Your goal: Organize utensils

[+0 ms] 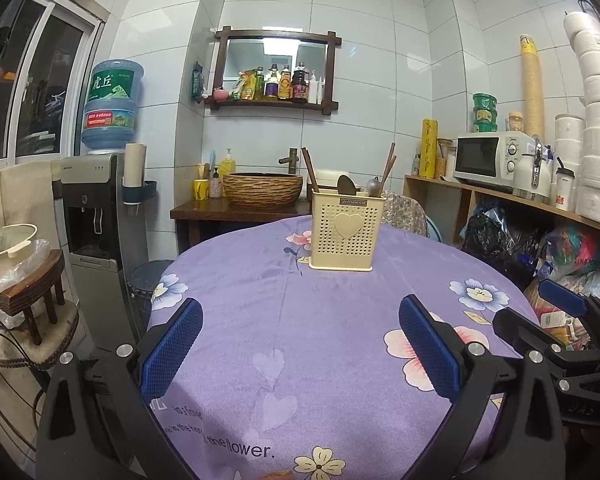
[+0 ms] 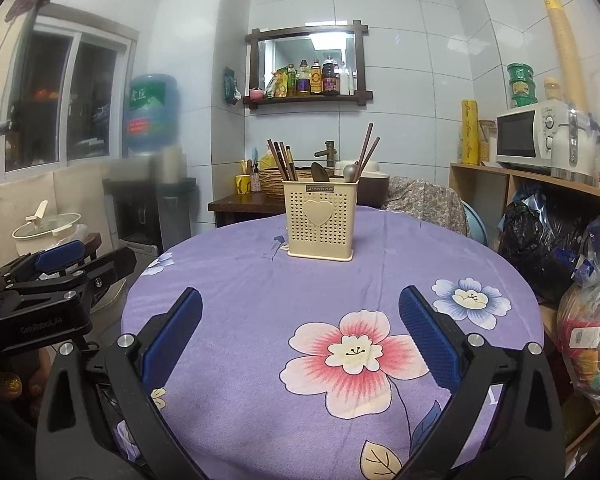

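Note:
A cream perforated utensil holder with a heart on its front stands upright at the far side of the round table. Dark chopsticks and spoons stick out of its top. My left gripper is open over the near half of the purple cloth, with nothing between its blue pads. My right gripper is also open and empty above the pink flower print. In each wrist view the other gripper shows at the side: the right one, the left one.
The round table carries a purple flowered cloth. Behind it are a wooden stand with a woven basin and a water dispenser to the left. At the right a shelf holds a microwave, with bags below.

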Action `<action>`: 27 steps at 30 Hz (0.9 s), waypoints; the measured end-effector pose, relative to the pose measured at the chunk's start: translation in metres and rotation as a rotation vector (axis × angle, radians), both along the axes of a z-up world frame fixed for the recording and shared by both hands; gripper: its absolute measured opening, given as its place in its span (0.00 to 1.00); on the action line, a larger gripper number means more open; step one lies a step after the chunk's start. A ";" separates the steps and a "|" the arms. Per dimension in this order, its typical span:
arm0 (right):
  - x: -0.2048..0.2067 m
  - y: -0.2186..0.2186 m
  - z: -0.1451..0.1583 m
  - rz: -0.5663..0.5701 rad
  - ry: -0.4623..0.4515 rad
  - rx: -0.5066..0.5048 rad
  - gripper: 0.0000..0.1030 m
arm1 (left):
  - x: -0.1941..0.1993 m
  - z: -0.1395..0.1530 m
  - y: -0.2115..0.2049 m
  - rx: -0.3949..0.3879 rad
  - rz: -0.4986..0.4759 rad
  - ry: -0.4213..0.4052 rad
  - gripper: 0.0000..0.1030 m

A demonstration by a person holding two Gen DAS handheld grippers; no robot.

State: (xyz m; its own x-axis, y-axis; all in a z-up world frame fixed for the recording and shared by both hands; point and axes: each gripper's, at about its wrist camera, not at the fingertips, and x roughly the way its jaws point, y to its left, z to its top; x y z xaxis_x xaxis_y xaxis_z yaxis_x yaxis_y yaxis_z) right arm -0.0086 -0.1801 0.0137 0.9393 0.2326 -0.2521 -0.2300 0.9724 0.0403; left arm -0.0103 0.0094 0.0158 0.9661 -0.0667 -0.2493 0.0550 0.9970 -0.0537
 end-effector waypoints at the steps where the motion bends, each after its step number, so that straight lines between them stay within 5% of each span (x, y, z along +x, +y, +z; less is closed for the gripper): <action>1: 0.000 0.000 0.000 0.000 -0.001 -0.001 0.94 | -0.001 0.001 0.000 0.002 0.003 -0.003 0.95; 27: -0.001 0.002 0.002 0.002 -0.006 -0.008 0.94 | -0.002 0.001 0.003 -0.007 0.010 -0.006 0.95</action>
